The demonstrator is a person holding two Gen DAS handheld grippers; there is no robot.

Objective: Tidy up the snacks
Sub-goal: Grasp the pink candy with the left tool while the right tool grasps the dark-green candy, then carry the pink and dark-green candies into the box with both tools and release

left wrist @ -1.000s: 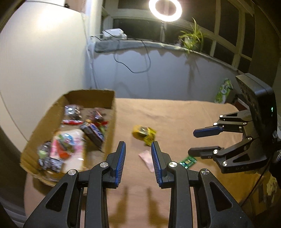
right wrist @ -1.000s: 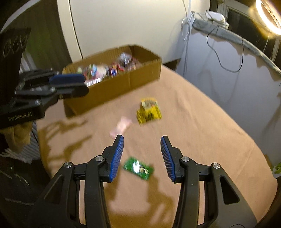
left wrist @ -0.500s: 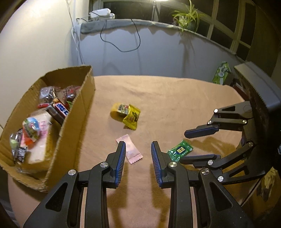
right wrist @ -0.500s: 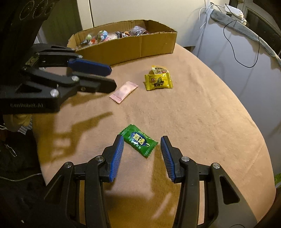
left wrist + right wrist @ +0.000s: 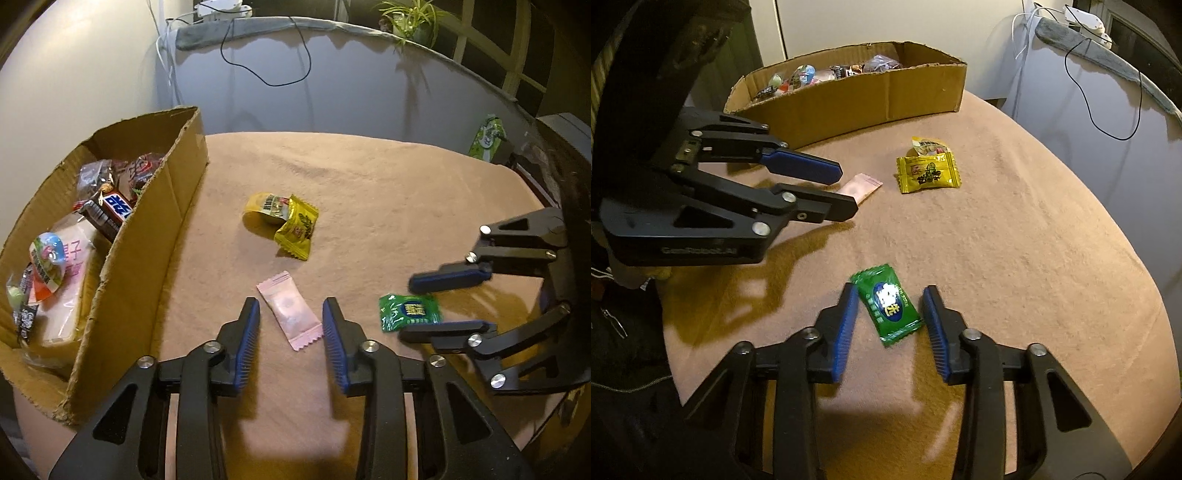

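- Left wrist view: the left gripper (image 5: 291, 317) is low over the tan table cover (image 5: 388, 206), its jaws opening and standing moderately apart. The pink sachet (image 5: 290, 312) lies flat between them, slanted; neither pad touches it.
- Same view, left side: the cardboard box (image 5: 162, 229) already holds a good number of wrapped snacks, a dark chocolate bar among them. That part of the sorting is judged done.
- Same view, centre: two yellow packets (image 5: 286, 219) lie touching one another, well apart from the box and from both grippers.
- Same view, right: the right gripper (image 5: 443, 301) straddles the green candy (image 5: 409, 313); whether its pads touch the wrapper cannot be told from here.
- Right wrist view: the right gripper (image 5: 890, 314) has its jaws closing, narrow, with the green candy (image 5: 888, 302) on the cover between them. The left pad is just beside the wrapper's edge; a small gap shows at the right pad. No grip is made yet.
- Same view, far: the box (image 5: 886, 99) stands at the far edge; the left gripper (image 5: 844, 192) covers most of the sachet (image 5: 862, 186).
- Assessment: four loose items are left on the table; two are about to be picked, the yellow pair is untouched.
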